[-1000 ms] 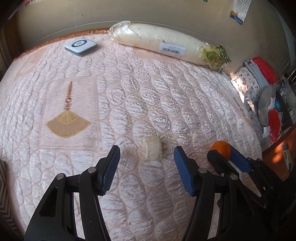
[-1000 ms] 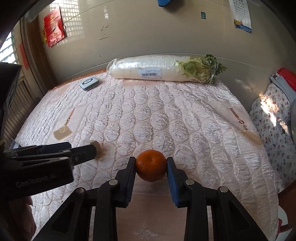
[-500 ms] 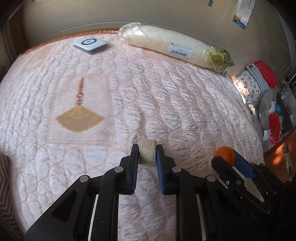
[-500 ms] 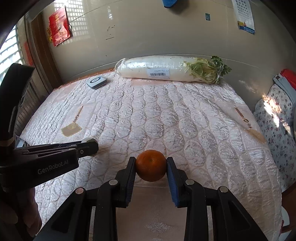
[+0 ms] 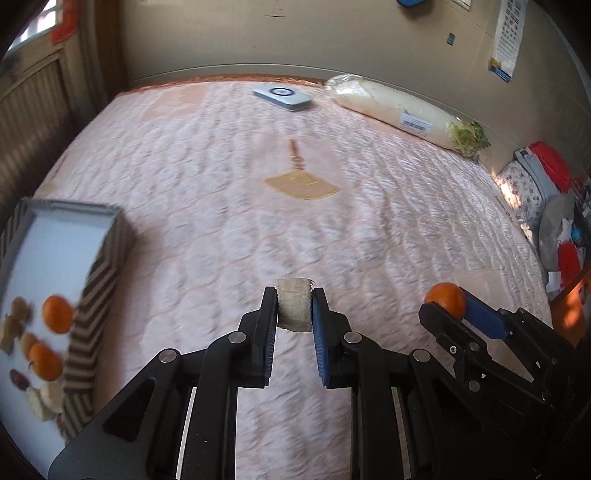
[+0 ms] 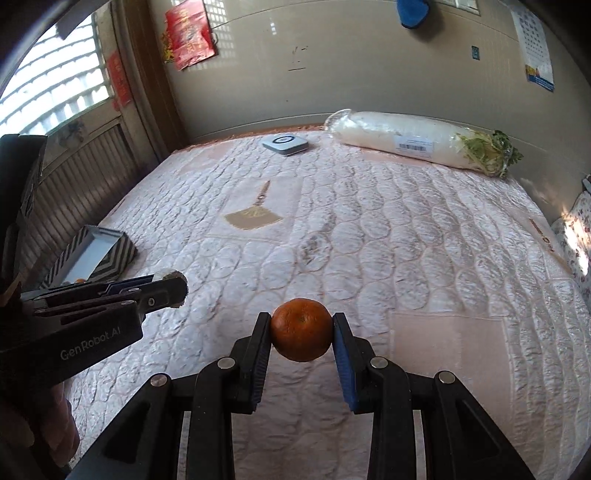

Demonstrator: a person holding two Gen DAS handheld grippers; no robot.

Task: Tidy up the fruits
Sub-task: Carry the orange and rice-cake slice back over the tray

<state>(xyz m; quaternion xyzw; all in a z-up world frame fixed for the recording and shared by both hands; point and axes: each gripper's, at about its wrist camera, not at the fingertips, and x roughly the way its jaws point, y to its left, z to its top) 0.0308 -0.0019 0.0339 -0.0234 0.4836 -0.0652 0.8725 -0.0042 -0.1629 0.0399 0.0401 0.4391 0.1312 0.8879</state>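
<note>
Pale chunk [image 5: 293, 309] pinched in left tool [image 5: 294, 314], tangerine [image 6: 301, 329] in right tool [image 6: 301, 338].

A bed [image 6: 406, 236] with a pink quilted cover carries a wrapped white radish [image 6: 417, 142], a flat grey device [image 6: 285, 144] and a striped tray [image 6: 110, 254] holding fruit.

A pink quilted satin bedspread [image 6: 388, 236] stretches ahead of the fingers, with a gold fan embroidery [image 6: 253, 216] sewn into it ahead and a little to their left. Far beyond the fingers, near the beige wall [image 6: 332, 74], lies a long white radish wrapped in clear plastic [image 6: 413, 142], its green leaves to the right. Just left of it rests a flat grey square device with a ring mark [image 6: 285, 144]. A red paper hanging [image 6: 189, 33] is on the wall upper left, a wall calendar [image 6: 535, 55] upper right.
</note>
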